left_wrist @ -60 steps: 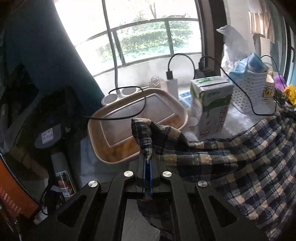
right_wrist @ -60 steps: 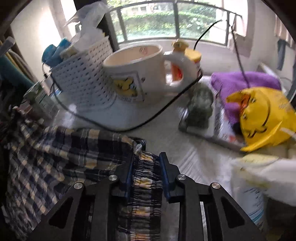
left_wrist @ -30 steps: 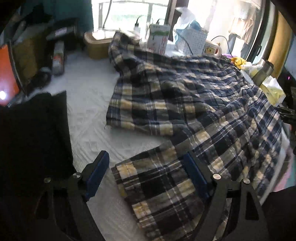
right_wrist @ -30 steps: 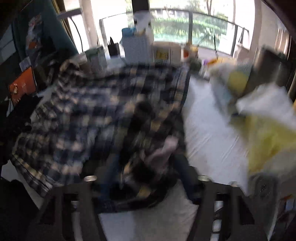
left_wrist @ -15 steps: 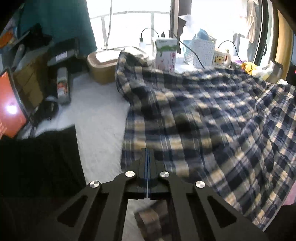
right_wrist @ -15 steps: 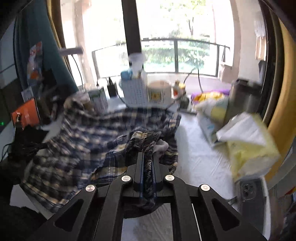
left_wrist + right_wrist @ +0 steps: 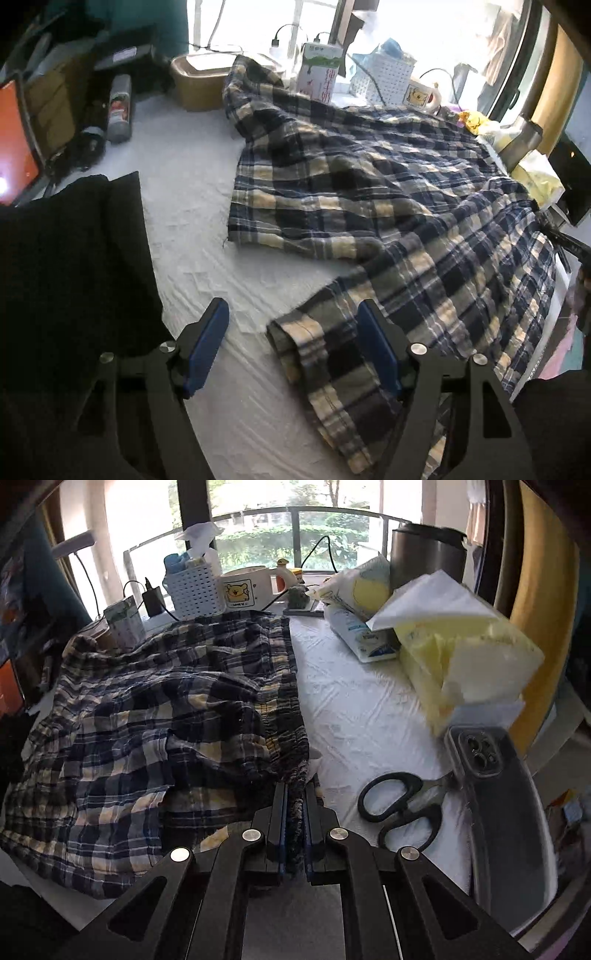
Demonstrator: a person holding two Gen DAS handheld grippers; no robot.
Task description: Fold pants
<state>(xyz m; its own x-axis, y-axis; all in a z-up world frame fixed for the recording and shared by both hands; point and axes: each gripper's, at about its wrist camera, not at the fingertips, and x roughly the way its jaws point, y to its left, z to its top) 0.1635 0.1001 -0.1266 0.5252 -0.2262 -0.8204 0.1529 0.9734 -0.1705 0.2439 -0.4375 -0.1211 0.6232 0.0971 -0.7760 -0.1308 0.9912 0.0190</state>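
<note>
The blue and cream plaid pants (image 7: pixel 369 177) lie spread over the white tabletop (image 7: pixel 184 206), both legs pointing toward me in the left wrist view. My left gripper (image 7: pixel 291 314) hangs over the near leg's hem (image 7: pixel 295 336); its jaws are opening, the hem lies between the blue pads, and the left pad stands clear of the cloth. In the right wrist view the pants (image 7: pixel 147 720) stretch away to the left. My right gripper (image 7: pixel 295 786) is shut on the near end of the gathered waistband (image 7: pixel 284 686).
Black scissors (image 7: pixel 402 808), a phone (image 7: pixel 506 812) and a yellow tissue pack (image 7: pixel 461 664) lie right of the waistband. A mug (image 7: pixel 243 590), white basket (image 7: pixel 195 587), milk carton (image 7: pixel 319 72) and tan tray (image 7: pixel 199 81) line the window. Black cloth (image 7: pixel 66 258) lies left.
The left gripper, shut half a second ago, now stands open over the leg hem. The right gripper stays shut on the waistband, which now lies stretched flat instead of bunched up.
</note>
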